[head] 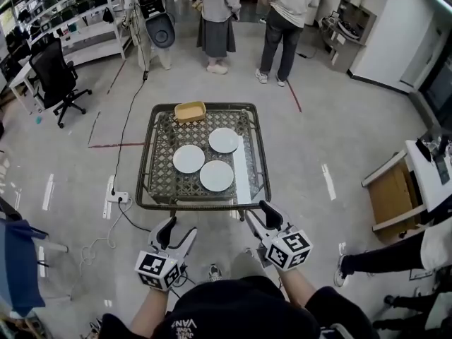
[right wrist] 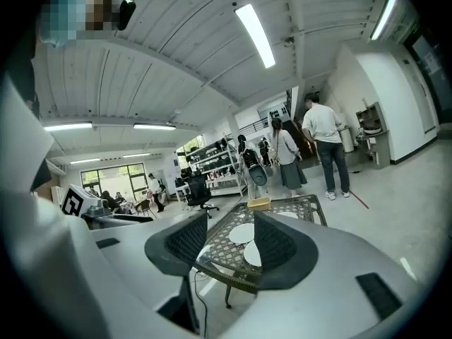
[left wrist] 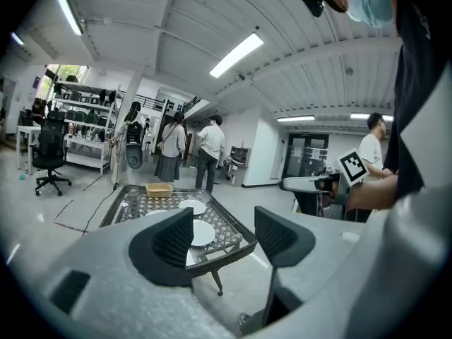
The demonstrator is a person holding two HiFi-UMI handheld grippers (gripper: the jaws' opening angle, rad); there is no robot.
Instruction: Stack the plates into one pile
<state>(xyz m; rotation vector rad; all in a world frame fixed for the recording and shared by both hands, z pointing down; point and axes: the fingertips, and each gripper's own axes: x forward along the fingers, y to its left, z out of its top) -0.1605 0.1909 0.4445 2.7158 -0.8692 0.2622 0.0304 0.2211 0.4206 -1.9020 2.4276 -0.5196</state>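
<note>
While three plates [head: 188,159] lie separate on the table [head: 145,189], left tool [head: 176,230] and right tool [head: 259,214] hang before it, open and empty.

Wicker table [head: 164,137] — three white plates [head: 188,159] lying unstacked, tan basket [head: 191,111] at far edge.

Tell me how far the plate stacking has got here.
Nothing is stacked yet: three white plates lie singly on the wicker table, none on another. Nothing is in hand: the left gripper and right gripper are open and empty, near the table's front edge. All the stacking is left.
</note>
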